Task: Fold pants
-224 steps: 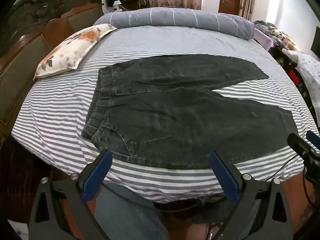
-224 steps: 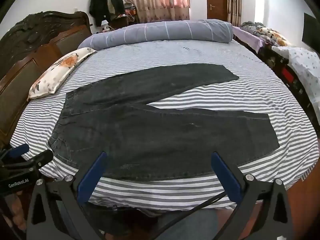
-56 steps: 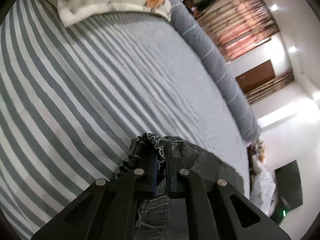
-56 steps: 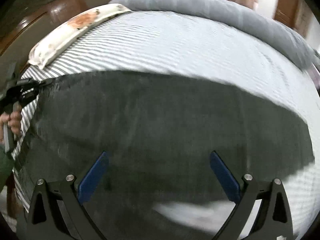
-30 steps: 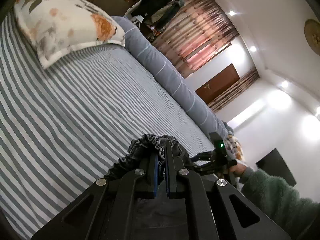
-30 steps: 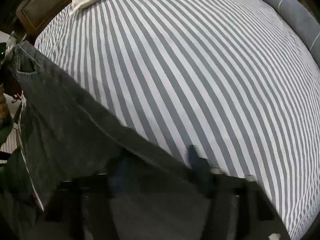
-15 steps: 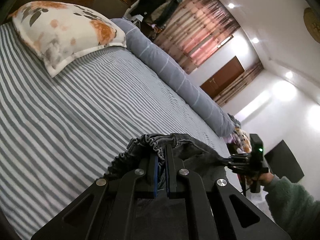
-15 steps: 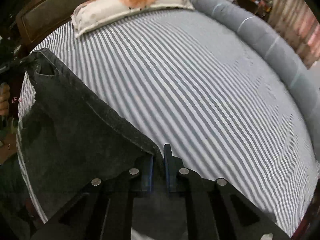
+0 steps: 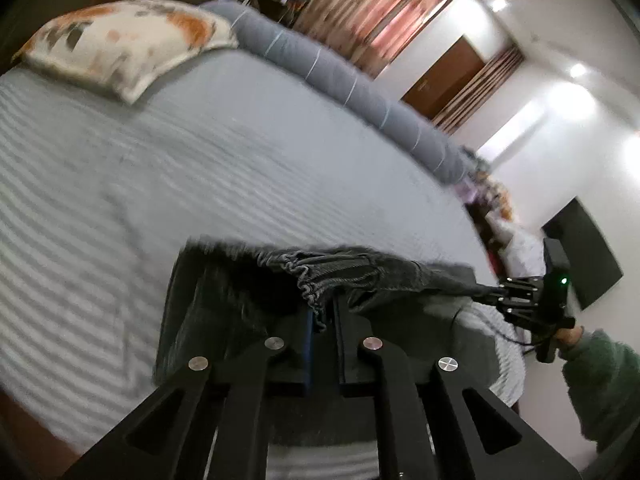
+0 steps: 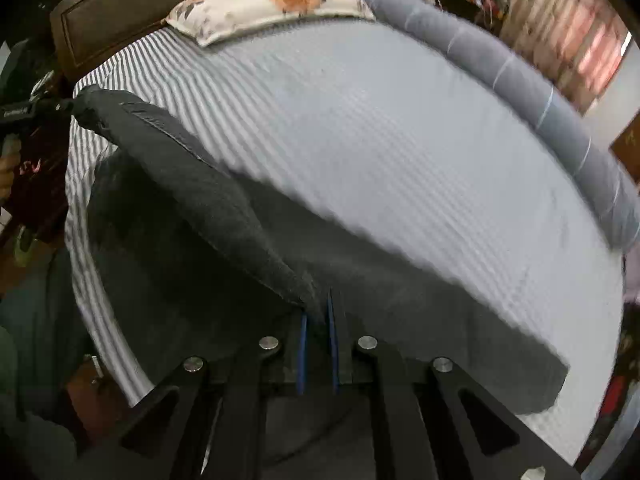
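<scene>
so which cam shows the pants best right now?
Right wrist. There the pants show almost whole: an edge stretched between both claws, the rest draped on the bed. The left wrist view shows only the gathered waistband in the left claw and the taut edge running to the right claw.

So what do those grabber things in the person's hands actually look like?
Each is a black plastic tool with two angled fingers, silver round bolts and thin blue pads: the left gripper and the right gripper. The right one shows a small green light and a trailing black cable. The person wears a fuzzy green sleeve.
</scene>
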`<state>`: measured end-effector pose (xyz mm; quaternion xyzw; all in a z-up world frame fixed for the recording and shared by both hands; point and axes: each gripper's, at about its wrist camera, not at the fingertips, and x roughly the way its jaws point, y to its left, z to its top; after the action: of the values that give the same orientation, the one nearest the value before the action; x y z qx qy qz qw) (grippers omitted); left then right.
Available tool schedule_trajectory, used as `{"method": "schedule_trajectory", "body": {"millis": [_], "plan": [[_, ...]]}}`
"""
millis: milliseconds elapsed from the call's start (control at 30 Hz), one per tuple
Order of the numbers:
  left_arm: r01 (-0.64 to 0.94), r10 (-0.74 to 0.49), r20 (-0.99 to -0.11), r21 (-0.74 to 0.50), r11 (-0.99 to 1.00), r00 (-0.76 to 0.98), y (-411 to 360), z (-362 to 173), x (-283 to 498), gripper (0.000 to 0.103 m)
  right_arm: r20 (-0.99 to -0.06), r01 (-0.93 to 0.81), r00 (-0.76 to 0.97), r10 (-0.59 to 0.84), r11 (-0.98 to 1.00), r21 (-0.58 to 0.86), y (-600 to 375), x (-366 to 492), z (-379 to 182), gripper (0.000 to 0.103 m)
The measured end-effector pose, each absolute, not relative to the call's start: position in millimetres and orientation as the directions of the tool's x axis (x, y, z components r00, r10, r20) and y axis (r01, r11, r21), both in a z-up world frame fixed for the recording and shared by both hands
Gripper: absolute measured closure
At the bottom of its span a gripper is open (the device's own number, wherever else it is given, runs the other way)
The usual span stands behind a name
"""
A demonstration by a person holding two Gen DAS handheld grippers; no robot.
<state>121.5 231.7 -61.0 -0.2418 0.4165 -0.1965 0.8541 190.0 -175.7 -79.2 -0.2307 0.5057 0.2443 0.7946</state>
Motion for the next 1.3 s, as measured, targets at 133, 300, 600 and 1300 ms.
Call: {"method": "schedule_trajectory", "body": {"millis": [133,300,600,1300], "plan": [[0.121,-0.508,-0.704,-0.523,0.843,0.496,219,-88,103,0.091,-0.939,-0.611,0.323,0.118,0.783,-0.112,-178,165,-123,0.096],[0.069,-0.467,-0.802,-0.478,0.876,0.373,209,-123,91,0.090,-0.950,-0.591,0.301,0.082,0.798,-0.119,-175,149,-160,0.095],[-0.063,-0.518,-0.790,-0.565,0.823,0.328,219,-131,69,0.049,-0.932,-0.492,0.354,0.072,0.862,-0.120,-179,132,-159,0.058],[-0.396,-0.586,-0.662,-0.749,0.531,0.467,194,-160,76,0.049,-0.727,0.060,0.429,0.536,0.786,0.615,-250,80,-178,0.056]]}}
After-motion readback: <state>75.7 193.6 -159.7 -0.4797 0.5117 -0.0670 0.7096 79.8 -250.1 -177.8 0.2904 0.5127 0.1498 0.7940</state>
